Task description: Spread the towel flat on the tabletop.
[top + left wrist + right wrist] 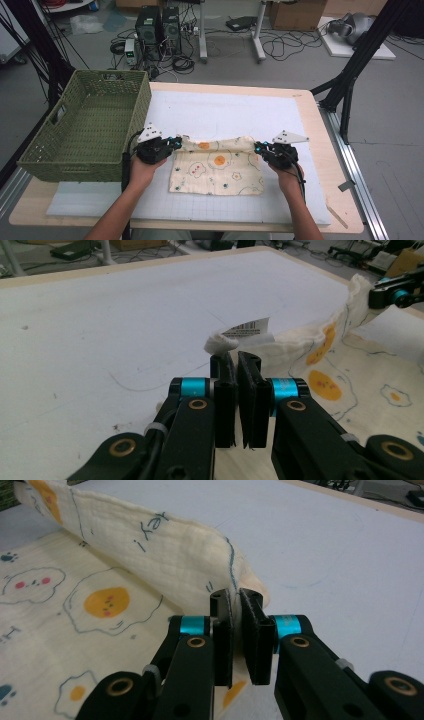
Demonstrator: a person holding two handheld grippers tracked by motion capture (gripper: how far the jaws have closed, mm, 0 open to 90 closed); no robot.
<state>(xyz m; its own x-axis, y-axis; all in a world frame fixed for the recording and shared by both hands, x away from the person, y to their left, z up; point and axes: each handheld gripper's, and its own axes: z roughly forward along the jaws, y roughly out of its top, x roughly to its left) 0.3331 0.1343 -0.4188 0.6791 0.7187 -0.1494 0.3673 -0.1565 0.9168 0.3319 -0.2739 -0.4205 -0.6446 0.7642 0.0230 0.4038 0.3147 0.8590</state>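
Note:
A cream cloth printed with fried eggs lies on the white mat, its far edge lifted and folded toward me. My left gripper is shut on the cloth's far left corner, where a white label with a barcode sticks out. My right gripper is shut on the far right corner; in the right gripper view the raised cloth edge runs away from the jaws to the left. Across the cloth, the left gripper view catches the right gripper.
A green woven basket stands on the table's left side, close to my left hand. The white mat covers most of the wooden table. Cables, computer boxes and black frame legs are on the floor beyond.

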